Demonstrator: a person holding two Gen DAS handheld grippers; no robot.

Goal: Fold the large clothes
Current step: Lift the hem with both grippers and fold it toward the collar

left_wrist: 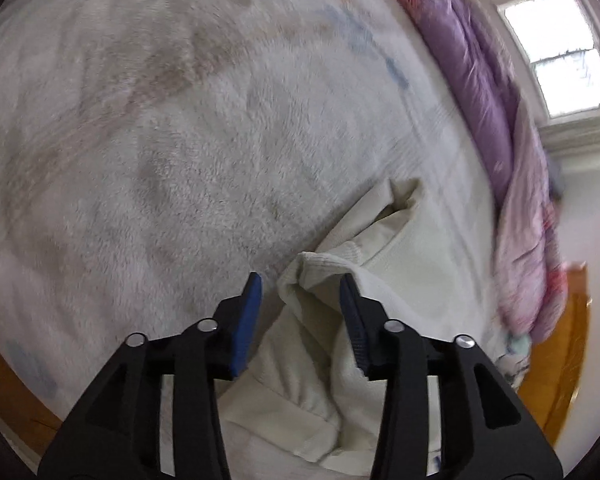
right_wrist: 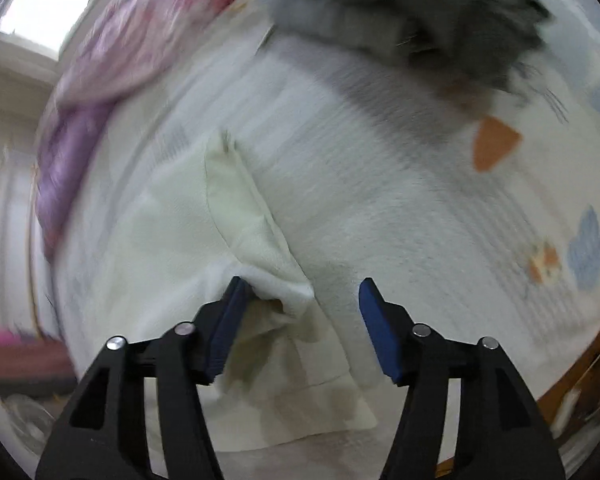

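Observation:
A cream garment (left_wrist: 300,380) lies crumpled on the bed's white fleece blanket (left_wrist: 160,140). Its ribbed edge (left_wrist: 324,264) rises between the blue pads of my left gripper (left_wrist: 302,284), whose jaws stand apart; the right pad touches the cloth, the left pad is clear of it. In the right wrist view the same cream garment (right_wrist: 236,240) spreads below my right gripper (right_wrist: 302,286). Those jaws are wide open, with a fold of cloth against the left pad and nothing pinched.
A purple and pink quilt (left_wrist: 492,100) is bunched along the far side of the bed, below a window (left_wrist: 560,52). A grey garment (right_wrist: 420,12) lies further up on the patterned sheet (right_wrist: 500,220). The wooden bed frame (left_wrist: 556,360) borders the mattress.

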